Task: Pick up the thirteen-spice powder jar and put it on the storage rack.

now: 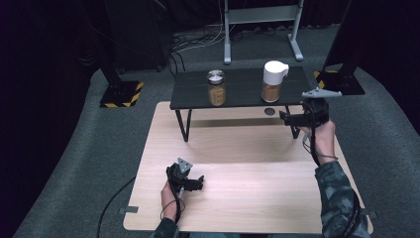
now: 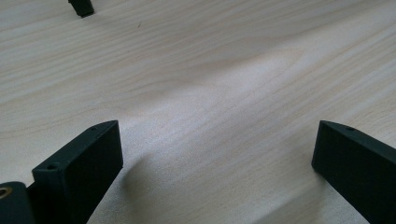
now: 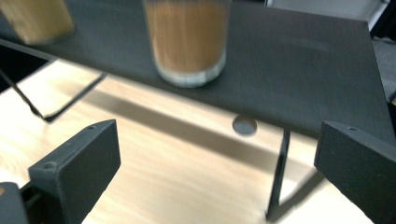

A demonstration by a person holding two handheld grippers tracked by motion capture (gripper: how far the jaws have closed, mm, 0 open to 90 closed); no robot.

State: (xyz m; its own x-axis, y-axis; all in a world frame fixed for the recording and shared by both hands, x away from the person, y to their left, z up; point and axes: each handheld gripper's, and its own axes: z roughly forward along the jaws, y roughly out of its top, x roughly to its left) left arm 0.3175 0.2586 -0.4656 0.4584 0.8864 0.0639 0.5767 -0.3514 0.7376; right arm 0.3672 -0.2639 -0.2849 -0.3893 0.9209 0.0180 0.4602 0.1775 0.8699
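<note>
Pale wood grain runs under my left gripper (image 1: pixel 190 182), which rests low near the front left corner of the table (image 1: pixel 237 208) with its jaws spread wide over bare board; I judge it is parked there to stay out of the way. My right gripper (image 1: pixel 292 118) does the work: I hold it raised near the right edge of the table, just short of the front edge of the black shelf (image 1: pixel 237 101), its jaws wide apart and gripping nothing, aimed at the white-capped jar (image 1: pixel 274 82). That jar stands upright toward the right end of the shelf, a clear glass cylinder filled with fine brown powder under a smooth white plastic cap with a small spout. In the right gripper view its thick glass base (image 3: pixel 189 77) sits just above and between my jaws, so the approach looks lined up for a side grasp. The metal-lidded jar (image 1: pixel 216 88) stands well apart toward the shelf's middle, holding paler brown contents. The shelf's top is matt, dark and faintly grained, carried on thin black wire legs (image 3: pixel 279 172). A small round grey grommet (image 1: pixel 269 111) sits in the wood just below the shelf's front edge.
</note>
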